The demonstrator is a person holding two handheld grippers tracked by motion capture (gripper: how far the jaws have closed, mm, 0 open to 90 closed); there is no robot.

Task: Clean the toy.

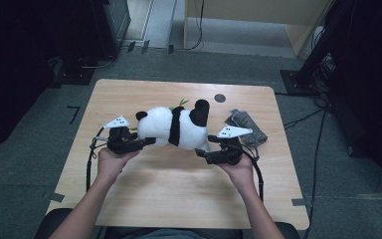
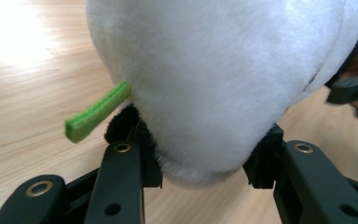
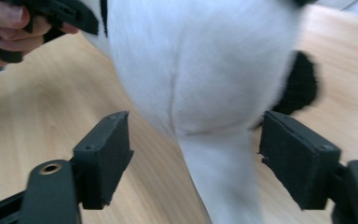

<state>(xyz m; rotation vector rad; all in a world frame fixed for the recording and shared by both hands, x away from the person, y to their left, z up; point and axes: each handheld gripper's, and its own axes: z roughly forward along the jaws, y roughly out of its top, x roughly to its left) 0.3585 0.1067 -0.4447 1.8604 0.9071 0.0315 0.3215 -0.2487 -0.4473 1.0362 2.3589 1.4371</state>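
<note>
**Plush panda held at one end, my other gripper open at the far end**

High view: I stand at a wooden table (image 1: 144, 199) with a gripper in each hand. A black-and-white plush panda (image 1: 171, 125) lies across the middle, its long axis running left to right between my hands. My left gripper (image 1: 144, 142) meets its left end; my right gripper (image 1: 204, 153) sits just under its right end, near the black ear. A small grey pouch (image 1: 248, 124) lies beyond my right hand, and a dark round mark (image 1: 220, 98) sits on the tabletop behind the toy.

Left gripper view: the panda (image 2: 223, 79) bulges straight ahead of me. My left jaws are clamped on its white lower edge, the pads pressing into the fur on both sides. A green felt strip (image 2: 98, 112) sticks out to one side of the toy.

Right gripper view: the white body (image 3: 200, 70) hangs directly ahead and between my right jaws, which stand released, with clear gaps on both sides; a black plush limb (image 3: 300, 86) shows beside one jaw. My left hand (image 3: 9, 32) shows far off.

I judge the right hand must go forward along the toy's length before closing.
</note>
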